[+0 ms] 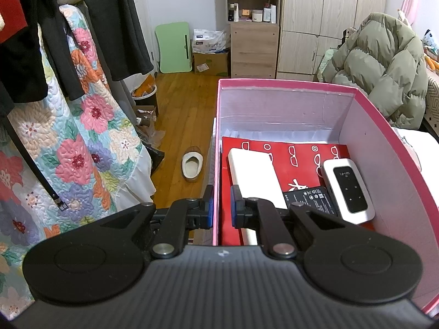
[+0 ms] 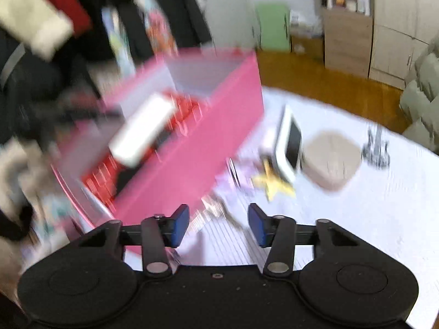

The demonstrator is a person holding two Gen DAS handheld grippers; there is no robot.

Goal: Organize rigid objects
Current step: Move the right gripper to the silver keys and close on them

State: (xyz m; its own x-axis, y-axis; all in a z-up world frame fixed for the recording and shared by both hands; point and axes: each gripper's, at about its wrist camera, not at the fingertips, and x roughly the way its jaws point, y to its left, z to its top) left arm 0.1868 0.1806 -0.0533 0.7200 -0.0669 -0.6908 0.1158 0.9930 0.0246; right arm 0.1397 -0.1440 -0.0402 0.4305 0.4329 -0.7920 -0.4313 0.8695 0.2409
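Left view only: the inside of the pink box was sharp here, with a red sheet with white glasses drawings on the bottom, a white power bank on the left, a black battery pack in the middle and a white wifi router on the right, touching the battery pack.

Right view only: pretty smeared, but it showed what was outside the box on the white tabletop: a white gadget with a dark screen standing on edge, a beige squarish case just beside it, something yellow in front of the gadget, and a small metal thing further right. Couldn't tell what the yellow or metal bits were.

Box, right view: same pink box sat on the left of the tabletop, power bank visible inside.

Room: wooden floor, floral quilt and dark clothes hanging on the left, a slipper on the floor, green folding table against the wall, wooden shelf and wardrobe at the back, olive puffer jacket on the right.

Left gripper: angled down, pinched tight on the box's left wall, 1 finger outside and 1 inside.

Right gripper: tilted down over the tabletop beside the box, fingers about half apart, nothing between them.
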